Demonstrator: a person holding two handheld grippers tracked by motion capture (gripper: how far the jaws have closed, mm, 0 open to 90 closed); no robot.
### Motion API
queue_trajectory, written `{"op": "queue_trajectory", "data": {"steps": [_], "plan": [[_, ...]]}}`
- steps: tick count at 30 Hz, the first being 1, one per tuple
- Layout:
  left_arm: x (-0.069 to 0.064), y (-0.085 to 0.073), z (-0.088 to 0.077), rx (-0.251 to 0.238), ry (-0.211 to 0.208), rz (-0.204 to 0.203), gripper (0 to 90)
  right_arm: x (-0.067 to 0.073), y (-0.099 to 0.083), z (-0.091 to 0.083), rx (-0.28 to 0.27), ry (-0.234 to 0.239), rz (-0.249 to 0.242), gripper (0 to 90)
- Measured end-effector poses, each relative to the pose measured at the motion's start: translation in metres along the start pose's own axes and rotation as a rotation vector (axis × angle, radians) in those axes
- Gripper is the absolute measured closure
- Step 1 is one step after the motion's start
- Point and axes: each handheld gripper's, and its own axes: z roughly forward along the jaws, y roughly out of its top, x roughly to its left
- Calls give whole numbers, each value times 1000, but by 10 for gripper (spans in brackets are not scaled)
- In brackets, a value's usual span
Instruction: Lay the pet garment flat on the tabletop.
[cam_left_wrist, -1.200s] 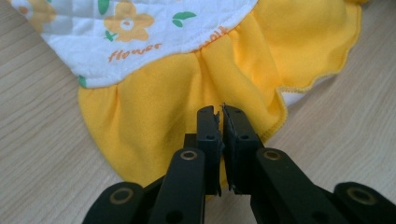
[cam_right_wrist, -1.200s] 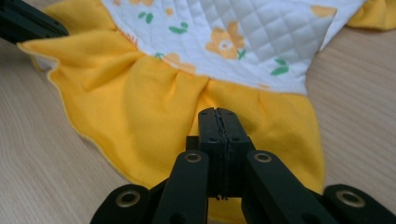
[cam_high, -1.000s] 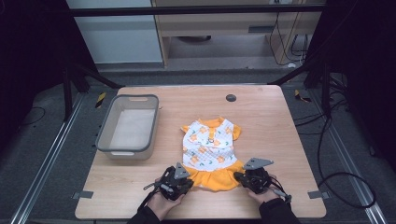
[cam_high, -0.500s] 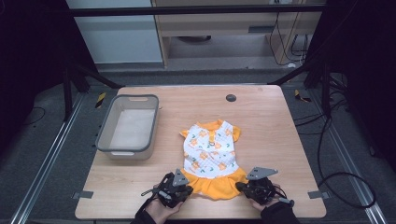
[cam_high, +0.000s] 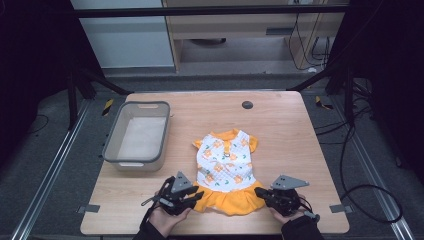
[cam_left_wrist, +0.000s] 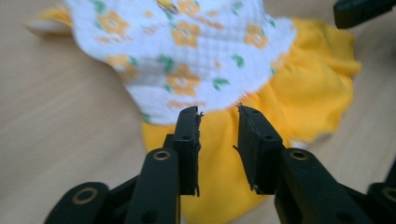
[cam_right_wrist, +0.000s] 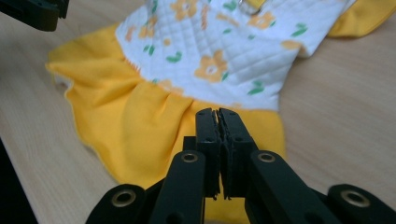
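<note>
Jaws parted on left gripper (cam_left_wrist: 218, 122), clenched on right gripper (cam_right_wrist: 216, 115), dress (cam_high: 226, 170) flat on wooden table (cam_high: 280, 125), dark room.

This looks like a lab or a test room. A wooden tabletop (cam_high: 280, 125) sits inside a dark metal frame (cam_high: 210, 11), with black cables (cam_high: 350, 165) on the grey floor (cam_high: 50, 150). Tape marks (cam_high: 107, 106) are stuck on the floor.
</note>
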Motion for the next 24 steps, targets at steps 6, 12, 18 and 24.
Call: {"op": "queue_trajectory", "data": {"steps": [6,12,18,24], "plan": [[27,14,-6,-78,85,-19,572,-18,17,-1,-85,-63,28,804],[45,28,2,-119,157,-46,505,-30,30,1,-116,-86,43,766],[60,45,14,-145,202,-59,486,-46,51,8,-147,-121,68,712],[81,66,26,-153,232,-78,468,-69,73,20,-166,-178,79,673]]}}
